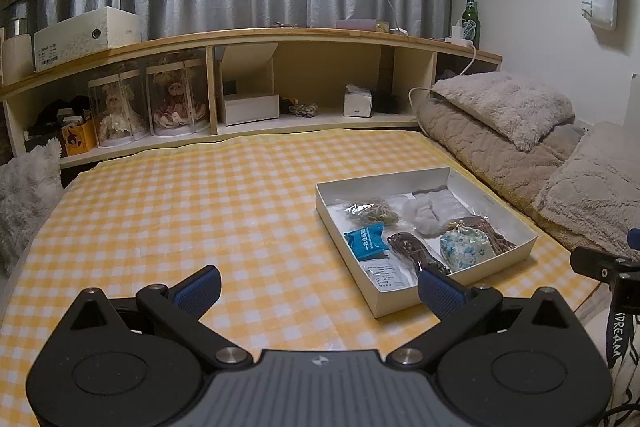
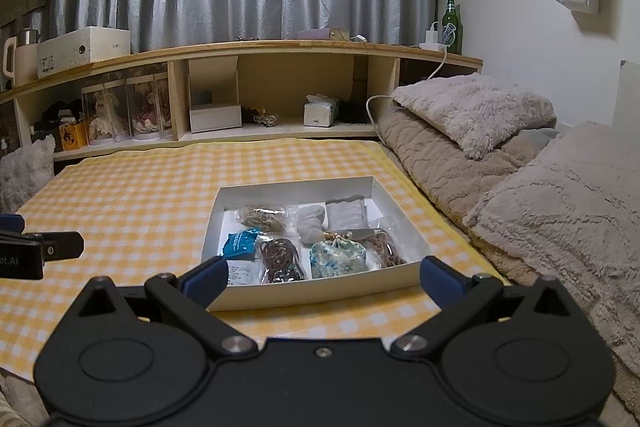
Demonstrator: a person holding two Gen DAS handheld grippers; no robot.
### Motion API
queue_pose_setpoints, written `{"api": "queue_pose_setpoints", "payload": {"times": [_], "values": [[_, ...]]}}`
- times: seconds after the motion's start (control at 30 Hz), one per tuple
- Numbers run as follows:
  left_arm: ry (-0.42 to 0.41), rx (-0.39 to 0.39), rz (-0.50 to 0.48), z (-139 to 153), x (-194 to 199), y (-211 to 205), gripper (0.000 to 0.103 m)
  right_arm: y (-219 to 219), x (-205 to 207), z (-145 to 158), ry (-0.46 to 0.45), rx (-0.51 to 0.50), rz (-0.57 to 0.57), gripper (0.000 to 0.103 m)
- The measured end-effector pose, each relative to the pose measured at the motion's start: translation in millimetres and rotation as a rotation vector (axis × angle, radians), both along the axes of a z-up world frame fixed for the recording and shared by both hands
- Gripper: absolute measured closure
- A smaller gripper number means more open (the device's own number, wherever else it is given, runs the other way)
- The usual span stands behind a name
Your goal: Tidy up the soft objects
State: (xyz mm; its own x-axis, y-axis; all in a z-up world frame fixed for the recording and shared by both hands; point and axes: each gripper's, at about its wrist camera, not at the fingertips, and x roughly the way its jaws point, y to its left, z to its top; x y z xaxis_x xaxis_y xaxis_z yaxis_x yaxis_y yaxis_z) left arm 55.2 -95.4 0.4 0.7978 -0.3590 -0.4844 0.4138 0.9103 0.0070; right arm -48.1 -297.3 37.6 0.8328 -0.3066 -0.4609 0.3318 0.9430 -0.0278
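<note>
Right wrist view: the shallow white cardboard box (image 2: pixel 320 285) lies on the yellow-and-white checked cloth (image 2: pixel 140 203), a rectangle with its long axis running roughly left to right across the frame. Inside, laid flat: a crinkled blue packet (image 2: pixel 240 245), a clear bag of dark brown cords (image 2: pixel 280 259), a glossy floral drawstring pouch (image 2: pixel 338 257) with its gathered neck pointing away from the camera, a clear bag of pale elastic bands (image 2: pixel 262 218), and a white fluffy item (image 2: pixel 312 223), possibly a sock, the detail being too soft to confirm. The right gripper (image 2: pixel 320 279) hangs just short of the near box wall, its blue ribbed fingers spread wide and empty. In the left wrist view the left gripper (image 1: pixel 318 291) sits over bare cloth, beside the box's near corner, fingers likewise wide apart, empty. Plush grey-brown bedding (image 2: pixel 520 155) borders the cloth.
</note>
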Motion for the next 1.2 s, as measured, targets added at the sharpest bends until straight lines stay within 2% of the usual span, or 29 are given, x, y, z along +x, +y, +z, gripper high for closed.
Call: {"api": "queue_pose_setpoints", "payload": {"times": [1.2], "values": [[-0.001,-0.006,0.004,0.2,-0.4,0.1,0.0,1.0,0.4,-1.3,0.004,0.0,0.003,0.0]]}}
